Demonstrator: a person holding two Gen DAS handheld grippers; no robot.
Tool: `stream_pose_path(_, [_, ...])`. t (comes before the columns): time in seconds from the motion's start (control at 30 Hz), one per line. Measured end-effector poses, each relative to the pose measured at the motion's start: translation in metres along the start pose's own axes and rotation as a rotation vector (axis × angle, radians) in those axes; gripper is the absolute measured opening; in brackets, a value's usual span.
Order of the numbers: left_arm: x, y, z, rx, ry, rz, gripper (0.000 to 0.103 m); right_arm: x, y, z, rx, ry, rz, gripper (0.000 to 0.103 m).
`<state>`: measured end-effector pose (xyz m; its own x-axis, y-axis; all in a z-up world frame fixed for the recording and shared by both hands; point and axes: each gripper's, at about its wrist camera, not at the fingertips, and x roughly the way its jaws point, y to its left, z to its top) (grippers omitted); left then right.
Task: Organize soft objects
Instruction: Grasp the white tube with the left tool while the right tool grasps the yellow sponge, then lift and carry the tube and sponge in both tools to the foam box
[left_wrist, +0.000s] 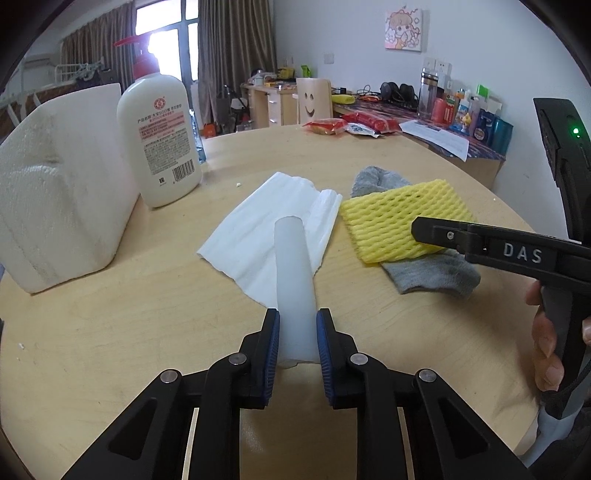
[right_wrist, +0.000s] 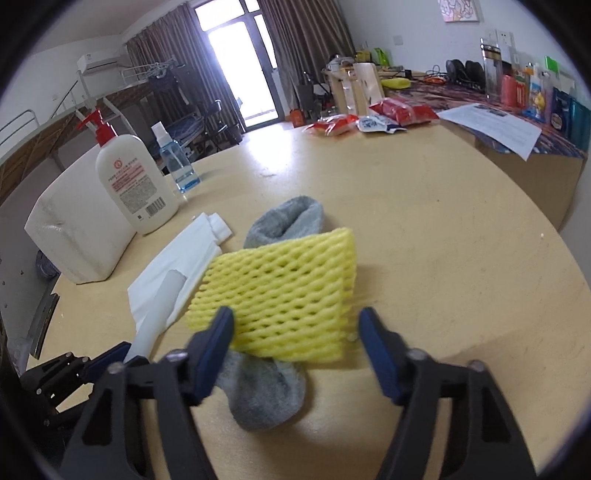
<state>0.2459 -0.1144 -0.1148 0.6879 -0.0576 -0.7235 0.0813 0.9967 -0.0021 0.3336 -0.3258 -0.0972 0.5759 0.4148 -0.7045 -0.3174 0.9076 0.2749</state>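
L gripper (left_wrist: 297, 341): we had it clamped on a white foam tube (left_wrist: 293, 273), blue pads pressing both sides near the tube's near end.
Tube: it ran away from us, far end over the white paper sheet (left_wrist: 266, 229); from the R cam it showed at (right_wrist: 157, 314), slanting over the same sheet.
R gripper (right_wrist: 295, 336): jaws stood wide apart, nothing pinched; we saw the yellow foam net (right_wrist: 284, 291) between and just ahead of the tips. From the L cam its black arm w/ "DAS" lettering came in from the right, tip over the net's near edge; whether it touched, we couldn't tell.
Net: lay on top of the gray sock (right_wrist: 266, 391), sock ends sticking out front and back; also seen at (left_wrist: 399, 218) w/ sock at (left_wrist: 432, 273).
Sheet: flat on the wood table (left_wrist: 147, 332), just left of net and sock, partly rolled at its far edge.
Further out: white lotion bottle w/ red pump (left_wrist: 159, 140) upright beside a white foam block (left_wrist: 59, 192), both left of the sheet; small clear blue bottle (right_wrist: 177, 162) behind the lotion.
Far edge: red snack packs (right_wrist: 369, 118), well apart from the soft stuff.
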Motion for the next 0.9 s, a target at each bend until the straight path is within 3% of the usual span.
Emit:
stream_pose_path(0.17, [-0.001, 0.000, 0.000, -0.003, -0.002, -0.003, 0.022, -0.007, -0.002, -0.001, 0.015, -0.039, -0.003, 0.022])
stream_pose_path(0.27, [-0.001, -0.001, 0.000, -0.006, -0.004, -0.006, 0.022, -0.013, -0.002, -0.001, 0.018, -0.059, 0.007, 0.013])
stream_pose_path(0.53, [-0.004, 0.001, -0.001, -0.011, -0.016, -0.018, 0.014, -0.029, 0.000, 0.000, 0.042, -0.100, 0.058, 0.011])
stream_pose_path(0.9, [-0.051, -0.005, 0.018, 0.062, -0.182, -0.017, 0.014, -0.081, 0.007, 0.011, 0.063, -0.246, 0.071, 0.011])
